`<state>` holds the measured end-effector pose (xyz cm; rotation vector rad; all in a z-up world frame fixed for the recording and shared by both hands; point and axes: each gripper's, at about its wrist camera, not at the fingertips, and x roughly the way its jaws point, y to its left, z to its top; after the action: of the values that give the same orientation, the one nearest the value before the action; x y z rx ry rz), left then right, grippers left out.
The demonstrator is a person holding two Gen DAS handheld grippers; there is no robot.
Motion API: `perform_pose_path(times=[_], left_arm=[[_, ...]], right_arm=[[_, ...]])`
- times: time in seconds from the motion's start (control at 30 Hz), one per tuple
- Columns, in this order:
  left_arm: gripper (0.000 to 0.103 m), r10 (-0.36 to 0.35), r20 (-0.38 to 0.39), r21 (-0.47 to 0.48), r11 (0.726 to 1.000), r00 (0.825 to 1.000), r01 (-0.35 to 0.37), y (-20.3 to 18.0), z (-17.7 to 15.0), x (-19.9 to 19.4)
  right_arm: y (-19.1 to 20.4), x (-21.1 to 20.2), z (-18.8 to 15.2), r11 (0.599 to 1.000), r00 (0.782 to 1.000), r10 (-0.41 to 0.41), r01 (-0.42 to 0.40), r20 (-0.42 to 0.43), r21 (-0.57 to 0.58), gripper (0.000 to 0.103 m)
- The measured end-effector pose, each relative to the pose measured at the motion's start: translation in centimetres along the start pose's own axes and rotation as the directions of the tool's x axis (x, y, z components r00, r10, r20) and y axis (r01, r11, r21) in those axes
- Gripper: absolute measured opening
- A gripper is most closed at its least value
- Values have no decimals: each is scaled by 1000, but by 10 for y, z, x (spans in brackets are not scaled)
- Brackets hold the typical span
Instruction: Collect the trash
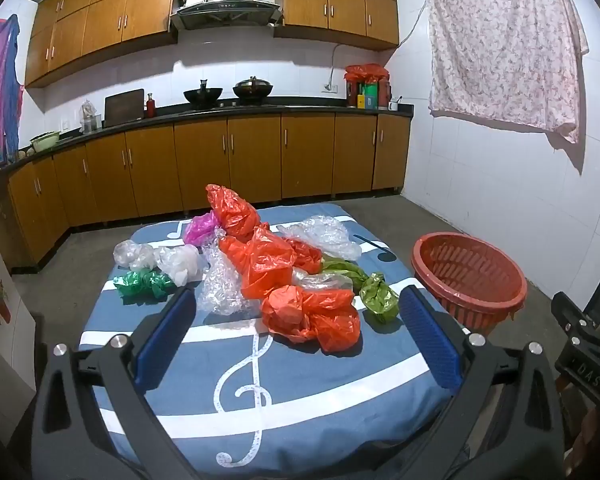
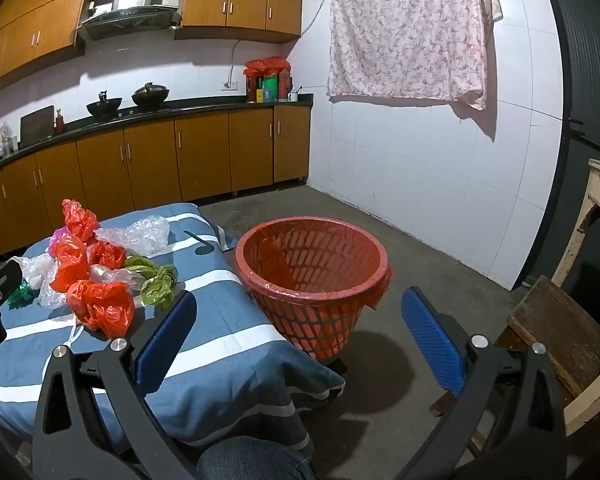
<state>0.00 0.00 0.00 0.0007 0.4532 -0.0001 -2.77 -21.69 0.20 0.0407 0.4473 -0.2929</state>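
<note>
Hovering with both jaws spread and empty, our left gripper faces crumpled plastic bags heaped on the blue cloth, our right gripper the red basket beside it; we should pinch the nearest orange bag firmly.

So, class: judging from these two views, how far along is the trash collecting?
Done: nothing; the red basket looks empty apart from its liner. In hand: nothing; the left gripper and right gripper are both open. Left: every crumpled bag, including the nearest orange bag and the olive bag, lies on the blue cloth.
</note>
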Motion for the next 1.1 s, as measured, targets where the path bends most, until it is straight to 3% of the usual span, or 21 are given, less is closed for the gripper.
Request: perform_pose_path(times=[1.1], left_arm=[[99,-2,-11,-4,1000,1000,2,0,0,0]], right_arm=[[0,1,-1,1000,1000,1,-1,-2,0,101]])
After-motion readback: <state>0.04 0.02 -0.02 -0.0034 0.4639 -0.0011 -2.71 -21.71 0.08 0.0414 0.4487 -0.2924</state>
